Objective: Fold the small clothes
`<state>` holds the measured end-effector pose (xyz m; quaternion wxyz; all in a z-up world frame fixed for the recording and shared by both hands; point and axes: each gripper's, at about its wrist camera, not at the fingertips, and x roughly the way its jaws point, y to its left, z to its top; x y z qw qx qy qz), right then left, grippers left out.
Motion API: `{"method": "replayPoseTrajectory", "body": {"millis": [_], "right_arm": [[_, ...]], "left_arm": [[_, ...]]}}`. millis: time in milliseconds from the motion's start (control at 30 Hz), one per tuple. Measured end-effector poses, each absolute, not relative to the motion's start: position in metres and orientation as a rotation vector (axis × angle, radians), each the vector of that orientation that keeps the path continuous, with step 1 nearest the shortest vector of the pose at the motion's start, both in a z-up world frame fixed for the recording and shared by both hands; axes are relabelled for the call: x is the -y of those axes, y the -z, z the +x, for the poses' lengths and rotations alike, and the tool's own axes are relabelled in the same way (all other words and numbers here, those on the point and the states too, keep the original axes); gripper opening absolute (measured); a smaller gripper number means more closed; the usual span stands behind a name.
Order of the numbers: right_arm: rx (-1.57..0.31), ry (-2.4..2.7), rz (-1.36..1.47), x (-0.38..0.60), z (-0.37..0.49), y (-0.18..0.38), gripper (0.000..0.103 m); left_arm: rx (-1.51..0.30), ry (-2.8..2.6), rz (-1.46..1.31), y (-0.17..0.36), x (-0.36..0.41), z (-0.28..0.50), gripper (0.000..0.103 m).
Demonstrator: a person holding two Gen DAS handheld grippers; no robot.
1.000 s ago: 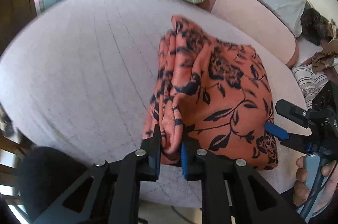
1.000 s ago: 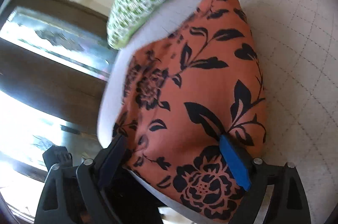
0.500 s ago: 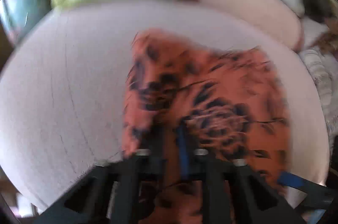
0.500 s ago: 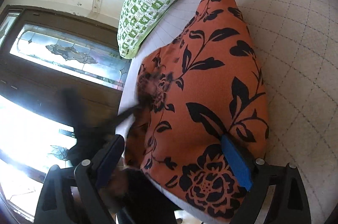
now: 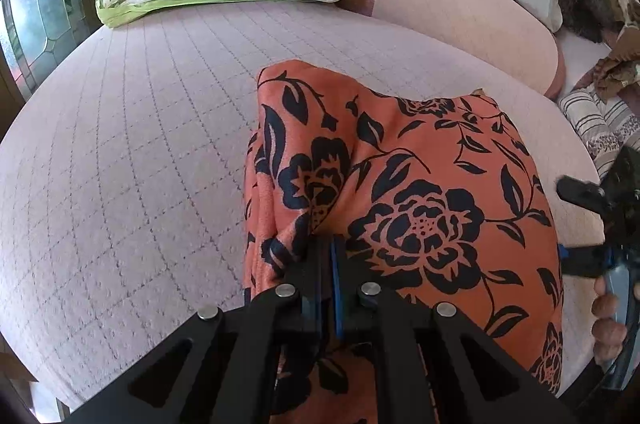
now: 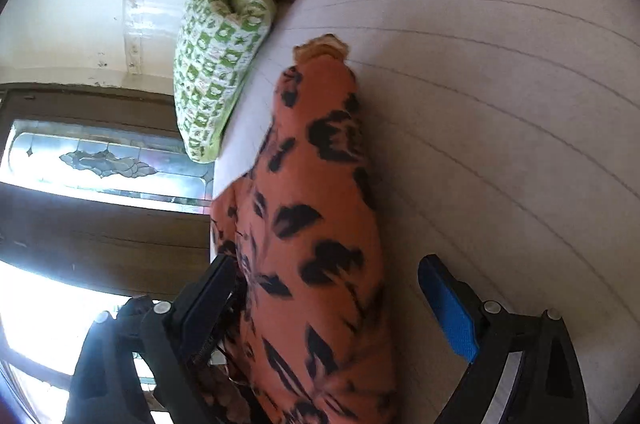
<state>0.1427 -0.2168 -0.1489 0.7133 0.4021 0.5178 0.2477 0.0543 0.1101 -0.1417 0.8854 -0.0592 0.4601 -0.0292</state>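
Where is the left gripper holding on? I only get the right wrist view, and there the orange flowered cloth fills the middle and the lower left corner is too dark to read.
Observer: The left gripper is shut on a bunched fold at the near edge of the orange cloth.
Reviewer: Does the cloth lie flat from there?
Observer: No. A ridge of creases runs away from the fingers along its left side, while the right part lies smoother.
Reviewer: Any other cloth around?
Observer: Yes. A striped cloth and a crumpled brown cloth lie past the right end of the seat.
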Motion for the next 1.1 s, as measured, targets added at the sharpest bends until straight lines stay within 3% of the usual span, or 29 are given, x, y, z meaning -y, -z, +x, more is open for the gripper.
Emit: {"method": "replayPoseTrajectory", "body": {"millis": [33, 167, 233, 267, 300, 333, 367, 400, 533, 600, 633, 667, 733, 800, 833, 867, 900, 967, 1100], "right_arm": [[-1.188, -0.551, 0.895, 0.21, 0.145, 0.151, 0.048], [-1.098, -0.5, 0.707, 0.194, 0.126, 0.106, 0.034], [-1.132, -0.41, 0.53, 0.182, 0.129, 0.116, 0.034], [-1.196, -0.371, 0.486, 0.179, 0.133, 0.135, 0.039], [-1.183, -0.387, 0.548, 0.184, 0.132, 0.138, 0.041], [-1.168, -0.409, 0.589, 0.189, 0.131, 0.133, 0.049], [-1.141, -0.429, 0.631, 0.195, 0.13, 0.122, 0.068], [-1.111, -0.439, 0.653, 0.199, 0.128, 0.115, 0.075], [-1.049, -0.435, 0.721, 0.215, 0.151, 0.104, 0.089], [-1.121, -0.439, 0.803, 0.213, 0.171, 0.126, 0.089], [-1.191, -0.459, 0.825, 0.206, 0.182, 0.142, 0.074], [-1.218, -0.459, 0.794, 0.199, 0.187, 0.146, 0.036], [-1.148, -0.457, 0.703, 0.186, 0.18, 0.12, 0.034], [-1.115, -0.439, 0.659, 0.183, 0.176, 0.113, 0.033], [-1.17, -0.381, 0.648, 0.185, 0.179, 0.129, 0.038], [-1.216, -0.355, 0.673, 0.189, 0.181, 0.142, 0.051], [-1.194, -0.378, 0.756, 0.197, 0.176, 0.146, 0.054], [-1.151, -0.408, 0.797, 0.203, 0.159, 0.131, 0.078], [-1.119, -0.425, 0.748, 0.21, 0.119, 0.109, 0.079]], "left_arm": [[-0.954, 0.059, -0.118, 0.144, -0.109, 0.055, 0.006], [-0.933, 0.071, -0.119, 0.146, -0.112, 0.053, 0.006], [-0.926, 0.076, -0.123, 0.148, -0.112, 0.053, 0.006], [-0.927, 0.074, -0.118, 0.147, -0.112, 0.052, 0.006], [-0.926, 0.07, -0.112, 0.146, -0.112, 0.052, 0.006], [-0.925, 0.068, -0.12, 0.145, -0.113, 0.051, 0.006], [-0.923, 0.068, -0.127, 0.147, -0.112, 0.051, 0.006], [-0.921, 0.07, -0.133, 0.148, -0.113, 0.052, 0.006], [-0.91, 0.068, -0.123, 0.148, -0.11, 0.05, 0.006], [-0.909, 0.073, -0.135, 0.147, -0.111, 0.049, 0.006], [-0.91, 0.076, -0.143, 0.148, -0.112, 0.05, 0.006], [-0.911, 0.079, -0.149, 0.149, -0.113, 0.05, 0.006], [-0.911, 0.085, -0.164, 0.149, -0.116, 0.05, 0.006], [-0.906, 0.09, -0.178, 0.151, -0.119, 0.051, 0.006], [-0.906, 0.092, -0.176, 0.151, -0.118, 0.051, 0.006], [-0.909, 0.087, -0.166, 0.15, -0.116, 0.052, 0.006], [-0.913, 0.082, -0.154, 0.148, -0.116, 0.052, 0.006], [-0.918, 0.09, -0.158, 0.145, -0.116, 0.051, 0.006], [-0.902, 0.092, -0.198, 0.121, -0.116, 0.037, 0.011]]}}
